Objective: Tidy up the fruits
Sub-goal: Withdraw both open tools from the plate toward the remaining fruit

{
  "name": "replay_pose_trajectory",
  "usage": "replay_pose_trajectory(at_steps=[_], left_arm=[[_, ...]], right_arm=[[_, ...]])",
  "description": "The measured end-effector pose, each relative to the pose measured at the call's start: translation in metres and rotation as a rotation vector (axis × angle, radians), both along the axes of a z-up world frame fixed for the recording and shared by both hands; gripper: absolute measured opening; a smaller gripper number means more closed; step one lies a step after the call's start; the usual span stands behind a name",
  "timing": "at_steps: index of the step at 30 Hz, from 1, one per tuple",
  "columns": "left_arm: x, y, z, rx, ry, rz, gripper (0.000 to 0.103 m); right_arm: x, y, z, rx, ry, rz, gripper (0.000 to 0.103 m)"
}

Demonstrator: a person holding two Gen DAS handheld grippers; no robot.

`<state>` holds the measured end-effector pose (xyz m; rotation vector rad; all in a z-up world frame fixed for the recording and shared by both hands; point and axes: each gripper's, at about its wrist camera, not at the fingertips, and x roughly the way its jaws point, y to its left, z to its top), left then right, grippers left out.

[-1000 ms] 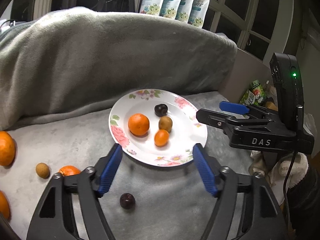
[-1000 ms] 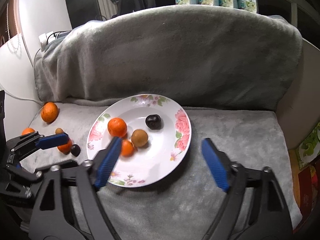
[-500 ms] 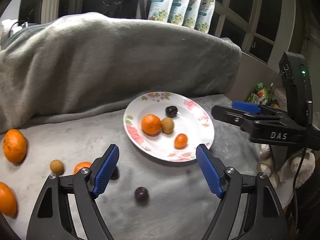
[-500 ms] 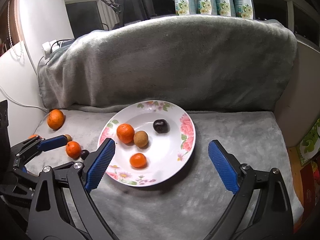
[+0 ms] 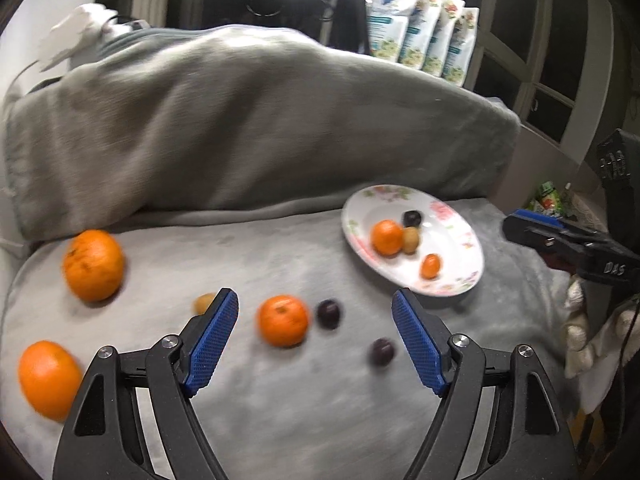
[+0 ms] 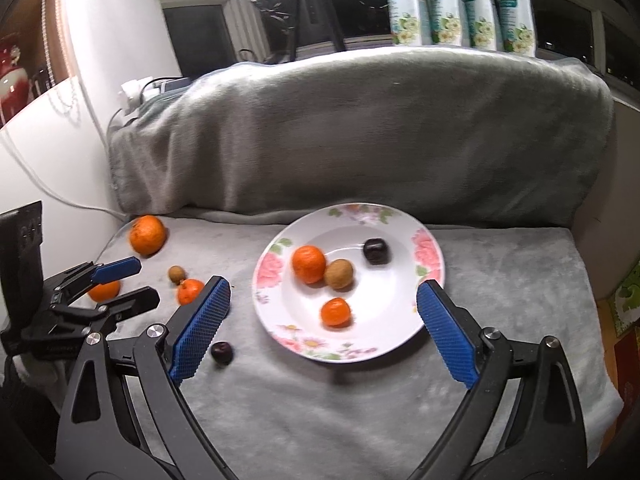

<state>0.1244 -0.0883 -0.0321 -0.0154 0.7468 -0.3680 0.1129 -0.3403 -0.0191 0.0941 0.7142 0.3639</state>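
Observation:
A floral white plate (image 6: 428,252) (image 5: 460,236) holds a mandarin (image 6: 308,263), a brown longan (image 6: 338,274), a dark plum (image 6: 375,251) and a small orange fruit (image 6: 335,312). On the grey blanket left of it lie a mandarin (image 5: 283,320), two dark plums (image 5: 329,313) (image 5: 382,352), a longan (image 5: 203,303) and two bigger oranges (image 5: 93,265) (image 5: 48,378). My left gripper (image 5: 316,344) is open and empty, above the loose mandarin and plums. My right gripper (image 6: 320,328) is open and empty, over the plate's near edge.
A blanket-covered backrest (image 6: 360,132) rises behind the seat. Snack pouches (image 6: 460,4) stand on the sill above it. A white wall and cable (image 6: 40,184) bound the left side. Bags (image 5: 552,200) lie off the seat's right edge.
My left gripper has swung left, away from the plate, so the loose fruits now lie between its fingers. My right gripper has drawn back a little from the plate. Both stay open.

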Motion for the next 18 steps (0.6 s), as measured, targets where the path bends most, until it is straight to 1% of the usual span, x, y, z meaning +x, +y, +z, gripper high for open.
replay_pose_trajectory(at_steps=[6,10,14,18], left_arm=[[-0.004,0.038,-0.012,0.011,0.018,0.073,0.080],[-0.005,0.056,-0.020,0.005,0.034,0.107,0.079],[-0.007,0.069,-0.027,0.000,0.047,0.133,0.079],[-0.008,0.074,-0.030,-0.019,0.054,0.135,0.079]], right_arm=[[-0.009,0.017,0.000,0.019,0.005,0.050,0.096],[-0.014,0.031,-0.003,0.011,0.015,0.092,0.096],[-0.019,0.045,-0.007,-0.003,0.018,0.121,0.096],[-0.024,0.055,-0.013,0.000,0.030,0.148,0.096]])
